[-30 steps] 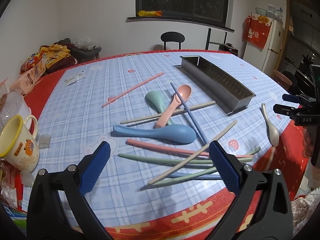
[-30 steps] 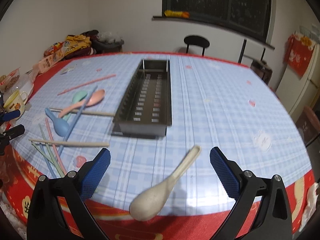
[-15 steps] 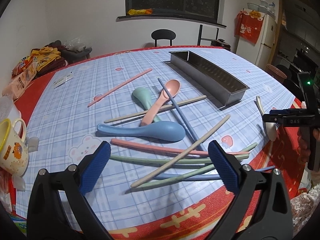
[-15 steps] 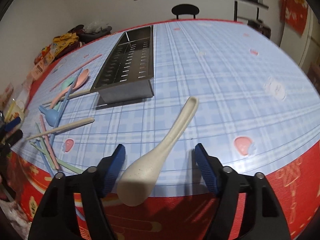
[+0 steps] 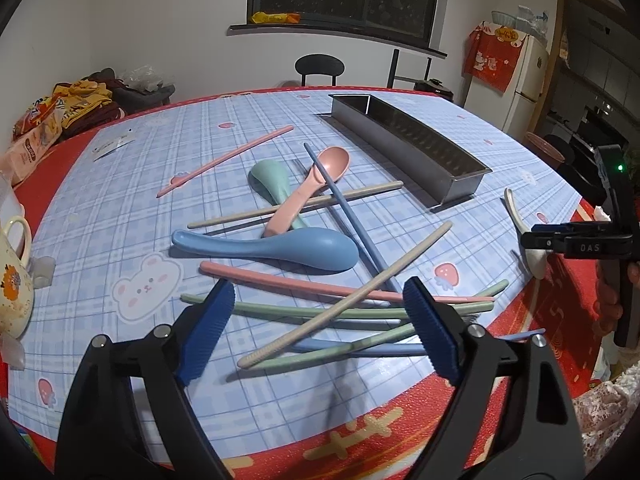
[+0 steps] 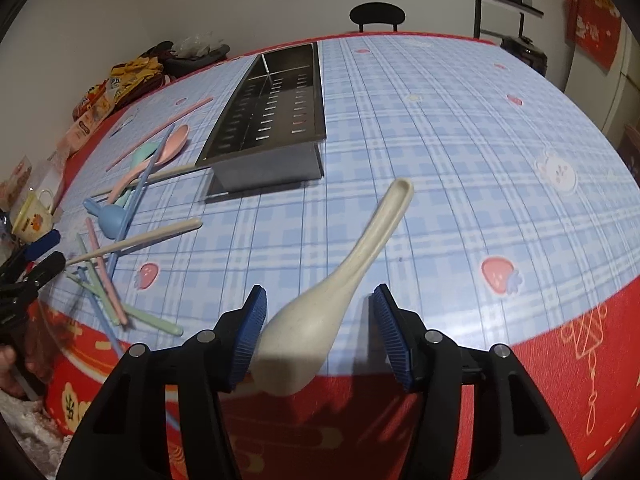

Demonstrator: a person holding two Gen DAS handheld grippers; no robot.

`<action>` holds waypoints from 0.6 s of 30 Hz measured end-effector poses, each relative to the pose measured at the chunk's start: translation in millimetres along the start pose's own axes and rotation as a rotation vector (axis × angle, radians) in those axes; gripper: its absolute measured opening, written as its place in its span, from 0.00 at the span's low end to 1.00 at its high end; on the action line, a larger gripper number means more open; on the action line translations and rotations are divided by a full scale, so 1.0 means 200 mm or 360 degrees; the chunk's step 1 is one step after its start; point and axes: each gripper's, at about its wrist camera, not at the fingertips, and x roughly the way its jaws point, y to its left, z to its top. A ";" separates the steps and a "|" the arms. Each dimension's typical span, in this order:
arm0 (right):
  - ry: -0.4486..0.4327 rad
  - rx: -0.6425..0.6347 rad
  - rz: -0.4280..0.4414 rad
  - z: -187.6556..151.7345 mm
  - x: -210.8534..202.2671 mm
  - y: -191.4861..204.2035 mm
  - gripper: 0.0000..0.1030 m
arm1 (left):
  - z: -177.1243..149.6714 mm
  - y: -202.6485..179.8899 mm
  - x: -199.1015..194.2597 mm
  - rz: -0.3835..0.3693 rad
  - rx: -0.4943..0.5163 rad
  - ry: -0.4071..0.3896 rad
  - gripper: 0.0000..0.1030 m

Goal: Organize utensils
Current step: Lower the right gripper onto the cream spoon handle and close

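Right gripper (image 6: 318, 330) closing around cream spoon (image 6: 344, 280), tray (image 6: 276, 118) beyond

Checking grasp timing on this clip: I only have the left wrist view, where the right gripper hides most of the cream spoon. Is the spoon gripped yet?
Observer: Not yet. The right gripper has just been closing its jaws around the bowl of the cream spoon, but there is a clear gap beside the right-hand pad.
Operator: Where does the handle point?
Observer: Away from the gripper; its tip lies to the right of the near end of the metal tray, apart from it.
Operator: Anything inside the tray?
Observer: No utensils that I can see; a divider crosses it near the far end.
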 end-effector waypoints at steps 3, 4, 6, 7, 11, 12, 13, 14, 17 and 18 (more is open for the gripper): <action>-0.0013 -0.0020 -0.0044 -0.01 0.01 0.03 0.53 | 0.00 0.01 0.00 -0.0017 -0.0021 -0.0004 0.82; -0.0015 -0.0021 -0.0046 -0.01 0.01 0.03 0.53 | 0.00 0.01 0.00 -0.0019 -0.0020 -0.0006 0.82; -0.0013 -0.0027 -0.0042 0.00 0.02 0.06 0.53 | -0.01 0.00 0.00 -0.0025 -0.0008 -0.0013 0.82; -0.0010 -0.0039 -0.0049 0.00 0.03 0.07 0.53 | -0.02 0.00 -0.01 -0.0028 -0.0004 -0.0018 0.82; -0.0005 -0.0075 -0.0079 0.02 0.04 0.10 0.44 | -0.03 0.00 -0.02 -0.0047 -0.0021 -0.0043 0.82; -0.0002 -0.0080 -0.0076 0.02 0.05 0.11 0.43 | -0.03 0.00 -0.03 -0.0051 -0.0028 -0.0045 0.82; -0.0001 -0.0081 -0.0069 0.02 0.05 0.12 0.41 | -0.03 0.00 -0.03 -0.0054 -0.0033 -0.0046 0.82; -0.0001 -0.0078 -0.0063 0.03 0.05 0.12 0.38 | -0.03 0.01 -0.02 -0.0057 -0.0037 -0.0047 0.82; -0.0001 -0.0061 -0.0050 0.03 0.05 0.13 0.27 | -0.03 0.01 -0.03 -0.0069 -0.0041 -0.0051 0.82; -0.0002 -0.0058 -0.0047 0.03 0.05 0.13 0.26 | -0.03 0.01 -0.02 -0.0073 -0.0040 -0.0050 0.82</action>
